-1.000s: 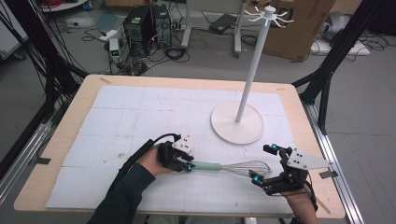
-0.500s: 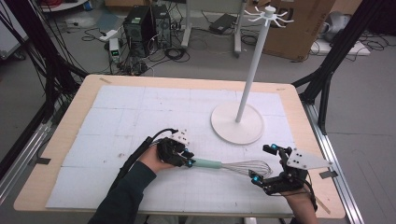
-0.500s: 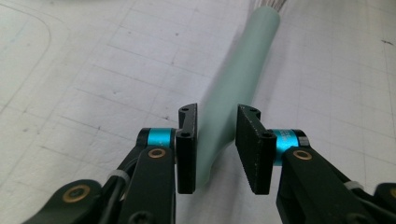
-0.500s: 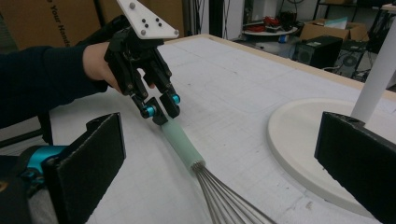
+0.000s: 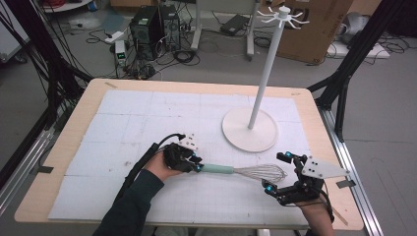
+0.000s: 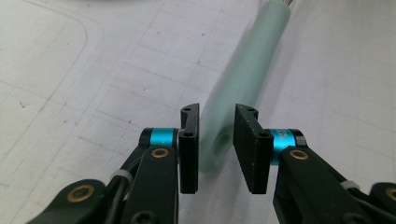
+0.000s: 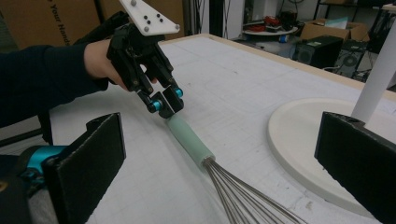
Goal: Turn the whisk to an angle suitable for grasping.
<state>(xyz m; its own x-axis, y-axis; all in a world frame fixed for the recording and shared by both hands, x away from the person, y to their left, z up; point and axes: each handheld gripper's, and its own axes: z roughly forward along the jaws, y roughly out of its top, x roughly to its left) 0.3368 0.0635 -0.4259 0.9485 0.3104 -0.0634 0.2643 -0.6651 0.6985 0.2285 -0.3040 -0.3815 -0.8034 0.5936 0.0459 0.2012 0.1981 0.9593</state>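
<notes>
Two grippers work at one whisk, which lies flat on the tabletop just in front of the white stand's round base. Left of the whisk, the left gripper has its jaws set on either side of the butt end of the pale green handle; in the left gripper view they look close against it, though whether they press firmly cannot be told. Right of the whisk, the right gripper sits near the wire head with its jaws spread wide and nothing between them.

A likely risk, as a judgement: the left jaws hold only the very tip of a smooth, rounded handle, so a lift could let the whisk swivel or slip out, the heavier wire end sagging. If the right jaws close on the thin wires, they could bend or spring aside.

The whisk has a matte mint-green handle with a hole in its end, and a balloon of thin steel wires pointing toward the right gripper.
</notes>
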